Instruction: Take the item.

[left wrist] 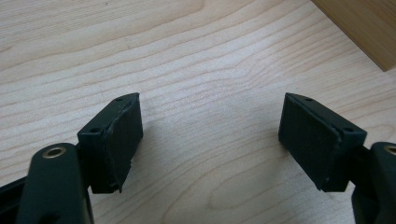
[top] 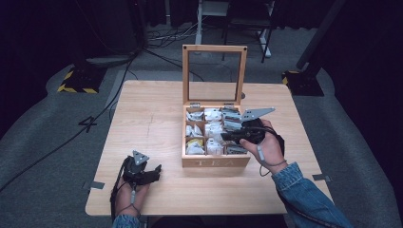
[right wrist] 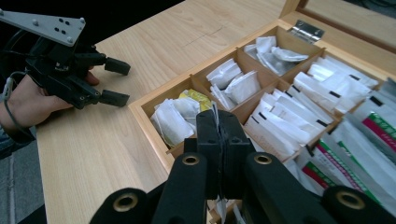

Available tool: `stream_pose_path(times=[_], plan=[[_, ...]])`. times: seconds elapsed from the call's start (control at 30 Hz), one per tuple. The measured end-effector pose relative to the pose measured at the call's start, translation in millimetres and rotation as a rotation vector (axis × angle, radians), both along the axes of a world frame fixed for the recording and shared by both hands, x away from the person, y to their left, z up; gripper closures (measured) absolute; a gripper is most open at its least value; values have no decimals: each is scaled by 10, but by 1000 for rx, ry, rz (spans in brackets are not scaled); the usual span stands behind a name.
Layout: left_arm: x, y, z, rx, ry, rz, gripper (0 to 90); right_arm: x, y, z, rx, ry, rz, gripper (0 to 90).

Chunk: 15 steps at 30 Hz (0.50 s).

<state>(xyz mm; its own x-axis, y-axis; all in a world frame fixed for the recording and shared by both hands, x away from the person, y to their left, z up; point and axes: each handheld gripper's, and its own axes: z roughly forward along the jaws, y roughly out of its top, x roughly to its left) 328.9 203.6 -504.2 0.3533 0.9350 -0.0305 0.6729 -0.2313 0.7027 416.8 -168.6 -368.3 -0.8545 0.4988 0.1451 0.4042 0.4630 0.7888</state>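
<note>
I see the right gripper [right wrist: 218, 135] lower centre over the wooden tea box [top: 216, 161], jaws pinched on a thin white tea bag tag [right wrist: 215, 116]. Left gripper [left wrist: 210, 135] jaws wide, empty, on the table [left wrist: 196, 56] lower left in high view.

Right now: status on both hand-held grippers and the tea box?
Left gripper open, resting on bare table. Right gripper shut on a thin tag, over tea box. Lid up, nothing in the way.

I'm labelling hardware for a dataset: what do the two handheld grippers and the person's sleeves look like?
Both the left gripper and the right gripper are black, with two blocky jaws, brass-coloured pivot rivets, a grey three-cornered plate with holes on top, and a trailing cable. The sleeves are blue denim.
</note>
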Motion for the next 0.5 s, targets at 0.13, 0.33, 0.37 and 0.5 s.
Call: stream_pose_path(times=[0.13, 0.33, 0.37, 0.5], plan=[[8, -1, 0, 0, -2, 9, 226, 9, -166, 86, 10, -17, -34, 896], [8, 0, 0, 1, -1, 8, 226, 40, -403, 170, 9, -37, -91, 896], [8, 0, 0, 1, -1, 7, 226, 48, -442, 179, 9, -39, -100, 896], [8, 0, 0, 1, -1, 7, 226, 81, -603, 220, 8, -41, -131, 896]])
